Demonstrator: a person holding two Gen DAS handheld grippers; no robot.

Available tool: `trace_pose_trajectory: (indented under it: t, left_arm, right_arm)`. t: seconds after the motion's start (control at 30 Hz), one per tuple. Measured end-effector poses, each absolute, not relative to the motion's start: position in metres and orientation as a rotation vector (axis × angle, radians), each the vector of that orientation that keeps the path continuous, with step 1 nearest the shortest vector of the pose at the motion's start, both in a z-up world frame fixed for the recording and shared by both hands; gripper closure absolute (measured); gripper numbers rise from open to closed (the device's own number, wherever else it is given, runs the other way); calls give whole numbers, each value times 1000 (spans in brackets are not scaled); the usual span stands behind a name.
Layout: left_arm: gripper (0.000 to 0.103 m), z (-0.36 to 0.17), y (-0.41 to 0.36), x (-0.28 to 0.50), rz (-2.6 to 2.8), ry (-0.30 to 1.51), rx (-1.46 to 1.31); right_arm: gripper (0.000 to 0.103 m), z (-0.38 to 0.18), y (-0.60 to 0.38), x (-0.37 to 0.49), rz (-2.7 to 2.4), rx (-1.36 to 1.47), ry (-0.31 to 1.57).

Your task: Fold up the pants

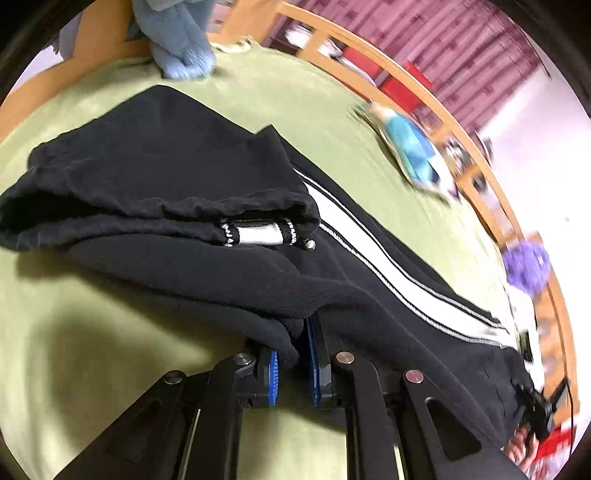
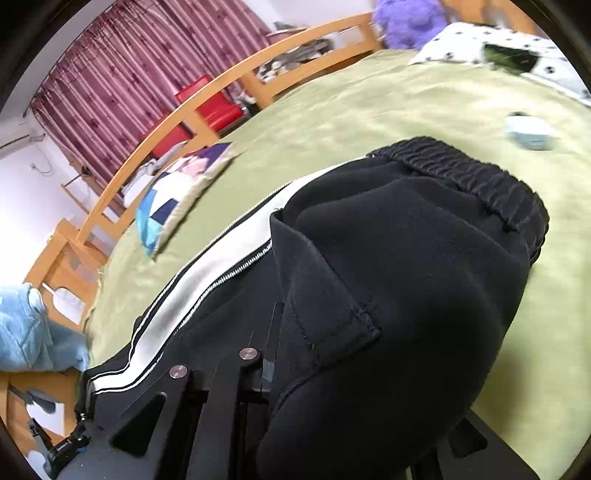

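Observation:
Black pants (image 1: 192,254) with a white side stripe (image 1: 373,251) lie on a green bedspread (image 1: 92,350). In the left wrist view the cuffed leg ends are folded over the legs. My left gripper (image 1: 293,363) is shut on a fold of the black fabric between its blue pads (image 1: 273,376). In the right wrist view the pants (image 2: 399,295) drape over my right gripper (image 2: 332,369) and hide its fingertips; the elastic waistband (image 2: 469,177) lies beyond. The fabric is bunched and lifted over the right gripper.
A wooden bed rail (image 2: 177,114) runs along the far edge. A patterned cushion (image 2: 177,184) lies near it. A light blue garment (image 1: 181,40) hangs at the bed's end. A small pale box (image 2: 530,133), a spotted pillow (image 2: 480,44) and a purple plush (image 2: 406,22) lie at the head.

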State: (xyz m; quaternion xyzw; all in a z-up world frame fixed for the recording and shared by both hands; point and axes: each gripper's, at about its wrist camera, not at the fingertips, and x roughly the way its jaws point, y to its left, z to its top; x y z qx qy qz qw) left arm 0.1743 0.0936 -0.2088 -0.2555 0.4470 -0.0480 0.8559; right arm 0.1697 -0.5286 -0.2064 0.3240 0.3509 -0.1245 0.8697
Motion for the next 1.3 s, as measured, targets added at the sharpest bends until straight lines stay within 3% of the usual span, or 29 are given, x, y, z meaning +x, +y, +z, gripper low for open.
trace_pose_trajectory:
  t: [0.2, 0.27, 0.37, 0.47, 0.53, 0.63, 0.7, 0.93, 1.13, 1.17, 1.2, 1.23, 1.3]
  left_arm:
    - [89, -219, 48, 103, -224, 1029, -501]
    - [88, -219, 43, 93, -219, 1043, -455]
    - [74, -212, 47, 86, -178, 1088, -393]
    - [64, -194, 54, 67, -192, 1026, -353]
    - [47, -180, 58, 59, -196, 972, -314]
    - [46, -161, 52, 66, -213, 900, -212]
    - [46, -156, 46, 72, -200, 877, -164]
    - [40, -168, 19, 116, -160, 872, -43]
    - [40, -204, 10, 141, -96, 951, 36]
    - [45, -205, 10, 143, -90, 952, 51]
    - [70, -204, 15, 147, -85, 938, 56]
    - [82, -198, 25, 151, -115, 919, 19]
    - [90, -188, 41, 155, -126, 876, -32]
  right_arm:
    - [89, -212, -586, 59, -373, 669, 777]
    - [85, -221, -593, 46, -383, 653, 852]
    - [70, -230, -589, 27, -385, 632, 950]
    - [69, -222, -568, -1, -406, 547, 937]
    - [66, -213, -554, -16, -418, 521, 906]
    - [63, -199, -530, -25, -427, 455, 866]
    - [55, -192, -522, -36, -430, 420, 842]
    - [53, -177, -473, -37, -417, 255, 796]
    - [49, -169, -453, -66, -352, 192, 745]
    - [49, -171, -450, -67, -348, 197, 745]
    - [49, -171, -450, -66, -352, 205, 738]
    - [49, -172, -450, -65, -350, 225, 729]
    - [49, -173, -447, -60, -317, 284, 716]
